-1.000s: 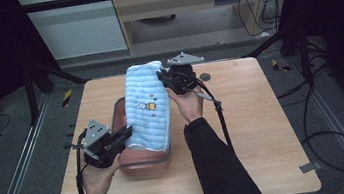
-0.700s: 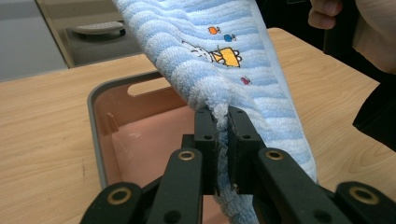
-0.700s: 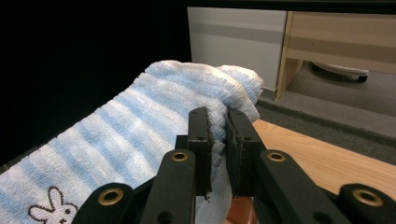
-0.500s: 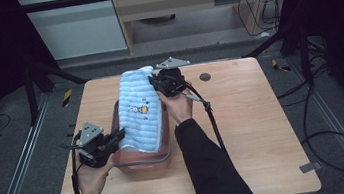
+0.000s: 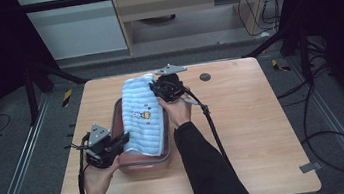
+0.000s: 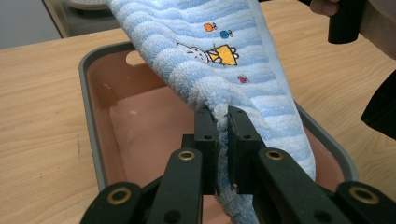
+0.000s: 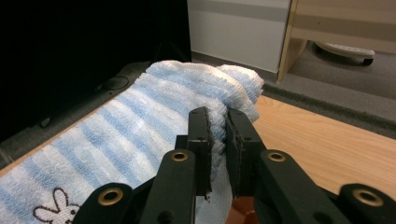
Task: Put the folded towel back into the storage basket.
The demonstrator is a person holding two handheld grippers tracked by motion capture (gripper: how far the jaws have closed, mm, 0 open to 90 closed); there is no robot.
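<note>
While both grippers were engaged, the blue striped towel (image 5: 141,117) was stretched lengthwise above the pink tray (image 5: 144,162), which sat on the wooden table (image 5: 245,132). Left gripper (image 5: 124,137) was clamped on the towel's near corner, its jaws nearly together with terry pinched between them, as confirmed in the left gripper view (image 6: 222,116). Right gripper (image 5: 155,89) was likewise clamped on the far edge of the towel (image 7: 140,121), jaws nearly together on a fold of cloth (image 7: 218,116). Printed rabbit motif (image 5: 137,115) faced upward. Towel sagged toward the tray interior (image 6: 140,126).
</note>
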